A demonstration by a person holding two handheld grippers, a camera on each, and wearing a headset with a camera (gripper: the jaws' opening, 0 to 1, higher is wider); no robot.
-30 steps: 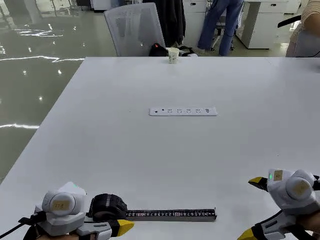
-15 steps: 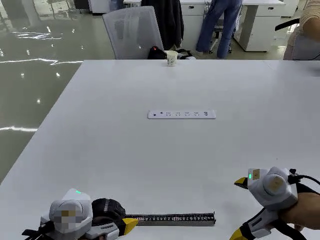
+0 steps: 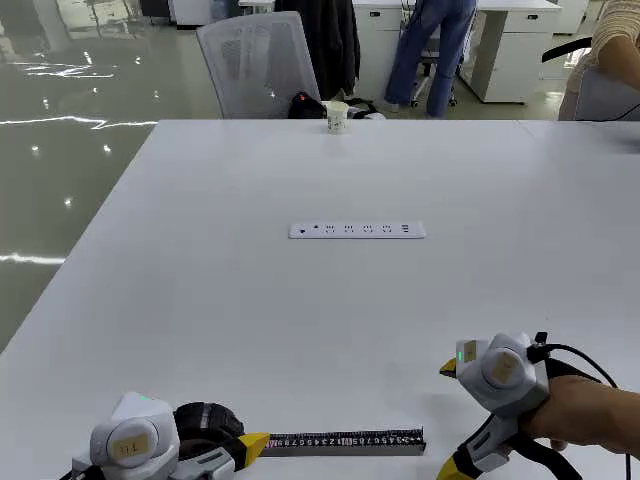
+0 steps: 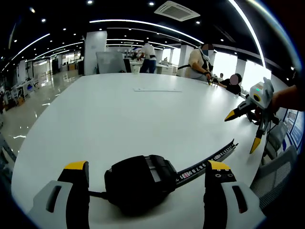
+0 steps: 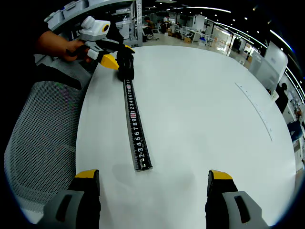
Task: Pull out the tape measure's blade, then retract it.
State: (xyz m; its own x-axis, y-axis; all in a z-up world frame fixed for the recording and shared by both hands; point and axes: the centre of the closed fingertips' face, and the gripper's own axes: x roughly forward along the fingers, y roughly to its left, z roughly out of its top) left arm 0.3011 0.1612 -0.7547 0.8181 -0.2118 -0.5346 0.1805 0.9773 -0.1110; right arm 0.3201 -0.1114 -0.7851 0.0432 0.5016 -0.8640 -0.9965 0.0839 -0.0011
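**Blade partly out, right gripper lined up on its end**

Nearest me, at 7 o'clock in the head view, my left gripper stands open astride the black, rounded plastic tape measure case. Its yellow tips sit on either side of the case with gaps showing, so I am bracketing it, not clamping it.

From the case the dark metal blade with white numerals lies flat on the white table, running toward 3 o'clock.

My right gripper, at 5 o'clock, is spread wide and holds nothing. The blade's end lies between its tips, apart from both.

I judge the pull-out step is in hand. Next I must close on that end and draw it toward 3 o'clock while my left pins the case.

Farther off at 12 o'clock lies a white rectangular power strip, then a small paper cup at the far edge.
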